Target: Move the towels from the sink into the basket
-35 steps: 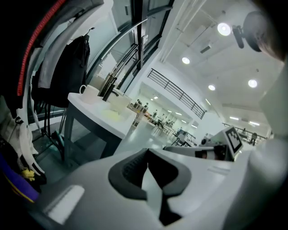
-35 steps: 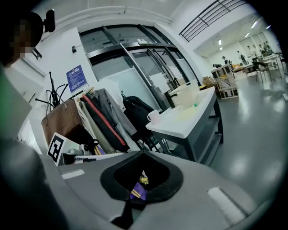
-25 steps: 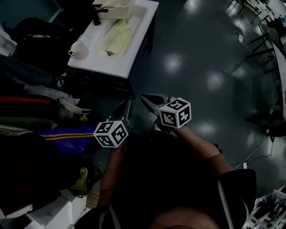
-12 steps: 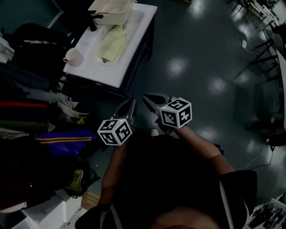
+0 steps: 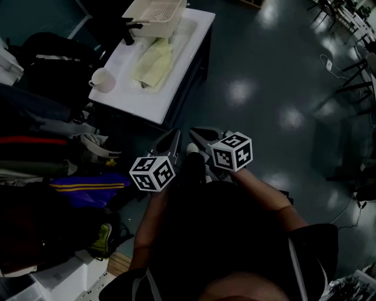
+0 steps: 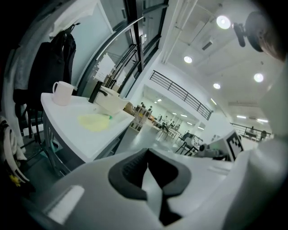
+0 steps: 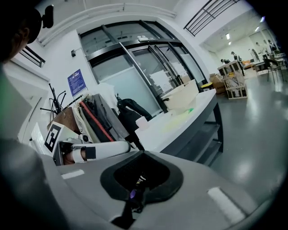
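Your head view is dim and underexposed: your torso and the clutter at left go near black. Overhead light glares in soft patches on the floor, and the white sink top is brightest. Both gripper views are brighter, with fisheye bending and dark corners. Lamps flare in the left gripper view. The near foreground is soft and the background sharper.

Towels pale yellow-green; basket cream; sink white; mug white.
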A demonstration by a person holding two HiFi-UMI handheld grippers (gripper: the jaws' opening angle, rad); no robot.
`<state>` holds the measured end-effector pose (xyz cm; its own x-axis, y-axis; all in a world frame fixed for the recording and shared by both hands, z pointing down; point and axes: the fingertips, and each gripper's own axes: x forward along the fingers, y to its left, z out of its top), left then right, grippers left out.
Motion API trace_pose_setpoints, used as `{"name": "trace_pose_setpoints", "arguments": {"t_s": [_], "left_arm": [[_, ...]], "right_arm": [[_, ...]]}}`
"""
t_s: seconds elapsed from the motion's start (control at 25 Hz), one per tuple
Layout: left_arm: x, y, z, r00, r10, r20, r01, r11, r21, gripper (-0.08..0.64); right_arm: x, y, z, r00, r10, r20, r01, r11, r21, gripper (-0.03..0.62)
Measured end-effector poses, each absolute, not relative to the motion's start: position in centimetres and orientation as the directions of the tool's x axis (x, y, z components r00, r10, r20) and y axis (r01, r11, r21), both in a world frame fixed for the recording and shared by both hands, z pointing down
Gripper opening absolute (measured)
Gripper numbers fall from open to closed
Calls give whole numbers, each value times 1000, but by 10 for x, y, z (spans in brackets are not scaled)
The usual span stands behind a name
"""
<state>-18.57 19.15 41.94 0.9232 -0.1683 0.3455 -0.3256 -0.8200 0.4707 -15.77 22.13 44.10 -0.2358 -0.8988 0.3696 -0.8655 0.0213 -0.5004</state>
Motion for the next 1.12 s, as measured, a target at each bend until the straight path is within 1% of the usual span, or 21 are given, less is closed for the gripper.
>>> {"name": "trace_pose_setpoints", "arguments": {"t_s": [0.36,0.6,1.12], "left_arm": [[-137,139,413,938,-163,306,-302,-816,493,8],[-110,101,413,934,-170,314,-312,-815,488,8],[-87,33,419,924,-196,329,-348,-790,505,8]], "right_arm": [[-109,177,443,-211,-893,397,-876,-7,-481,-1],[-82,139,444,-223,-885,409,-878,0,-479,-1],[-62,64,448,-291,-845,449,-884,57,-464,-2]]}}
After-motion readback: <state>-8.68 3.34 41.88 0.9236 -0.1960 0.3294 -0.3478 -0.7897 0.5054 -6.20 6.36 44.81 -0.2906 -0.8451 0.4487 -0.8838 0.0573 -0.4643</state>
